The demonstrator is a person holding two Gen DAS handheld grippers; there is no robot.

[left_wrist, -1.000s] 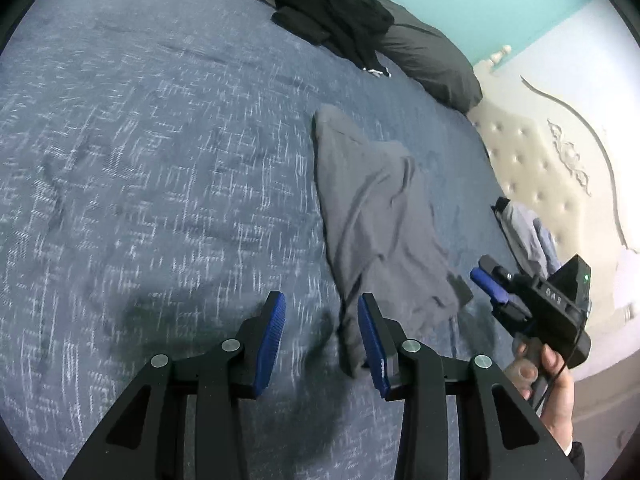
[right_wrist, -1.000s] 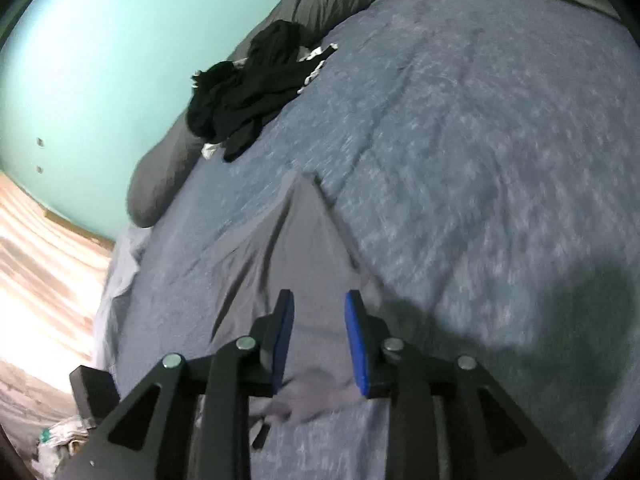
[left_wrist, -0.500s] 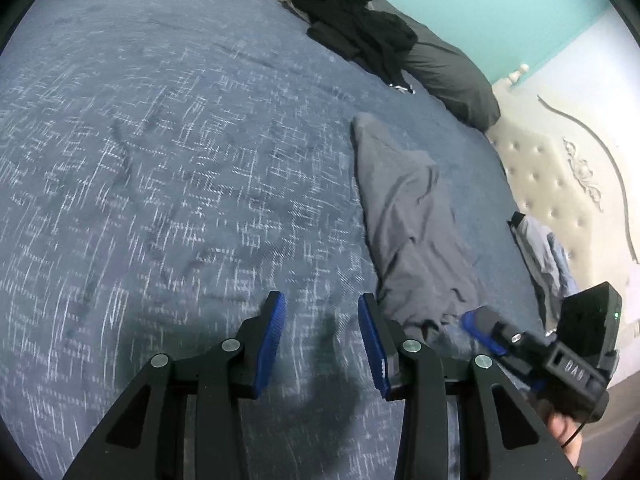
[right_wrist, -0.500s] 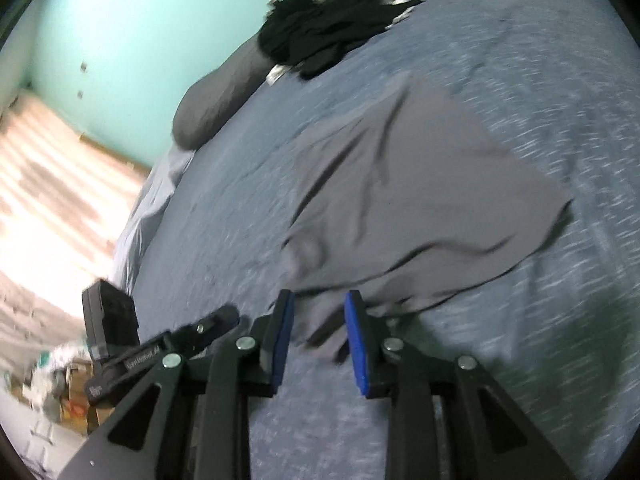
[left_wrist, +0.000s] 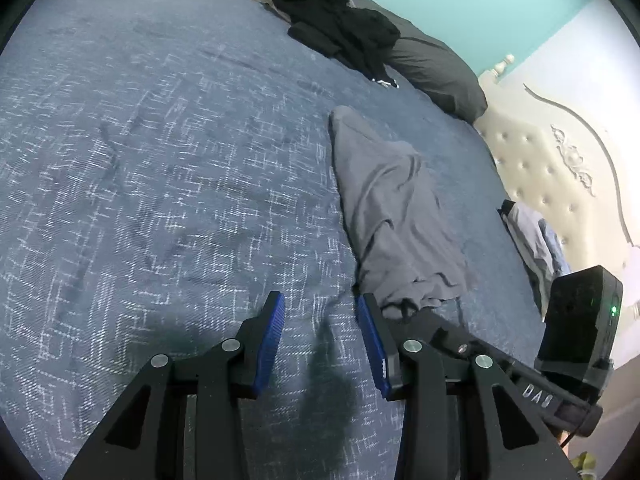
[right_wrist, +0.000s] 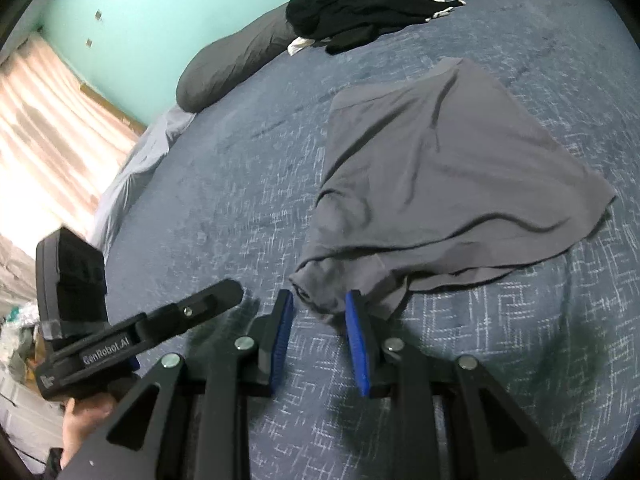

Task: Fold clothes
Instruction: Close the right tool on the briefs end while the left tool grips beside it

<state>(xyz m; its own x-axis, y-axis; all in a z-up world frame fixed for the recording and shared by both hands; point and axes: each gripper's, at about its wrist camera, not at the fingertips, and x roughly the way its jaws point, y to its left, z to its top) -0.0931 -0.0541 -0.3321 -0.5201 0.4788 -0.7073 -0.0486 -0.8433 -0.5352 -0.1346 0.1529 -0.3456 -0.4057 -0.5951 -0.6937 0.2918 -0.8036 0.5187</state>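
Two grippers hang over a bed spread with a blue blanket (left_wrist: pixel 160 160) flecked in white. Furthest left in the left wrist view lies bare blanket. The left gripper (left_wrist: pixel 320 320) points down at it with its blue pads parted and nothing between them, only its own shadow on the cloth below. Just right of its right finger lies the near, bunched end of a grey garment (left_wrist: pixel 396 216), which runs away up the bed in a long, creased strip, narrowing to a rounded tip. Behind it, a heap of black clothes (left_wrist: pixel 336 24) sits against a dark grey pillow (left_wrist: pixel 436 76) at the teal wall. Further right stand a cream tufted headboard (left_wrist: pixel 540 168) and a small pile of bluish cloth (left_wrist: pixel 536 240) at the bed's edge. The right gripper's body reaches in from the lower right, its tip at the garment's near end.

In the right wrist view, the left gripper's body and the hand (right_wrist: pixel 84 420) holding it sit at the far left, before a bright curtain. The right gripper (right_wrist: pixel 320 312) is in the middle, jaws apart; the garment's crumpled corner (right_wrist: pixel 320 288) lies at its fingertips, and I cannot tell whether the pads touch it. The garment fans out wide to the right, flat on the blanket.
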